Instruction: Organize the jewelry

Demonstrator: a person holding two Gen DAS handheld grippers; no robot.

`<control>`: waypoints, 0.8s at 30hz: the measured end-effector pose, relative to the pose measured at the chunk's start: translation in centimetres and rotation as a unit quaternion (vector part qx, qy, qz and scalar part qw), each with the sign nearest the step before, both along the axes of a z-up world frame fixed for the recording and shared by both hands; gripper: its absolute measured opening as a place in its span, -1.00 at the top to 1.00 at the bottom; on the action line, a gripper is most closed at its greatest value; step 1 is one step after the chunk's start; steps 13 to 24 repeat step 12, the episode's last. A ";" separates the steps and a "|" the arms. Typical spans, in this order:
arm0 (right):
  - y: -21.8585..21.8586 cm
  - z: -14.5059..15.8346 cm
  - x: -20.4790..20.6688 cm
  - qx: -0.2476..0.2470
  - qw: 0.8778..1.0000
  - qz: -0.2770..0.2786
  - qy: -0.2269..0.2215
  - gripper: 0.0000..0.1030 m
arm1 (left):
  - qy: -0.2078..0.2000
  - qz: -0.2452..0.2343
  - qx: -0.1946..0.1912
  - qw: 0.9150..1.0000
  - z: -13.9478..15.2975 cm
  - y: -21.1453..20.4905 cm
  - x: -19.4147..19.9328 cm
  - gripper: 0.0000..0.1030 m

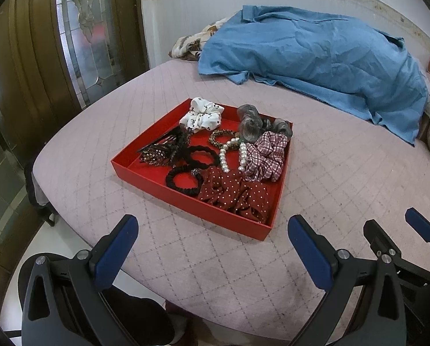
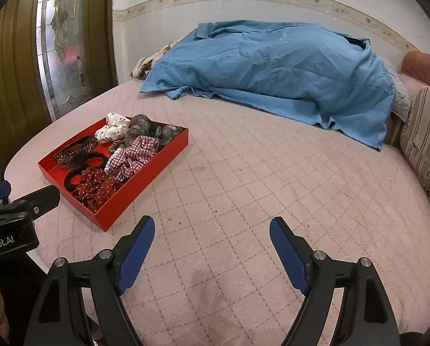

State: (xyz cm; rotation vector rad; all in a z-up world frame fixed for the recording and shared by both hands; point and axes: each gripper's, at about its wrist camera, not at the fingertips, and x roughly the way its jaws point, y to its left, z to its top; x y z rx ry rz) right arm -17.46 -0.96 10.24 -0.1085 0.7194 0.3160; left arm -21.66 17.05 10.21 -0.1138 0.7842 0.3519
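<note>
I am holding the left gripper (image 1: 212, 233) and right gripper (image 2: 212, 236) released and empty, short of the red tray (image 1: 186, 199), keeping its heaped hair accessories in clear sight.

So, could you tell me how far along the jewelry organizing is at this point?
Done: nothing obvious; the scrunchies, black hair ties and pearl bracelets lie jumbled in the red tray on the bed. In hand: nothing; the left gripper and right gripper hover open short of the tray. Left: all the sorting, it seems.

Right gripper (image 2: 212, 230) jaws apart over the bed (image 2: 258, 187), red tray (image 2: 145, 178) left
</note>
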 end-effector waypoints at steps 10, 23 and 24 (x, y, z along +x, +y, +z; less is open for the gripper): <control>-0.3 -0.3 0.1 0.005 1.000 -0.001 0.006 -0.69 | 0.009 -0.001 0.000 1.000 -0.3 -0.2 0.3 -1.00; -0.3 -0.4 0.2 0.005 1.000 -0.001 0.008 -0.69 | 0.011 -0.001 -0.001 1.000 -0.4 -0.2 0.4 -1.00; -0.3 -0.4 0.2 0.005 1.000 -0.001 0.008 -0.69 | 0.011 -0.001 -0.001 1.000 -0.4 -0.2 0.4 -1.00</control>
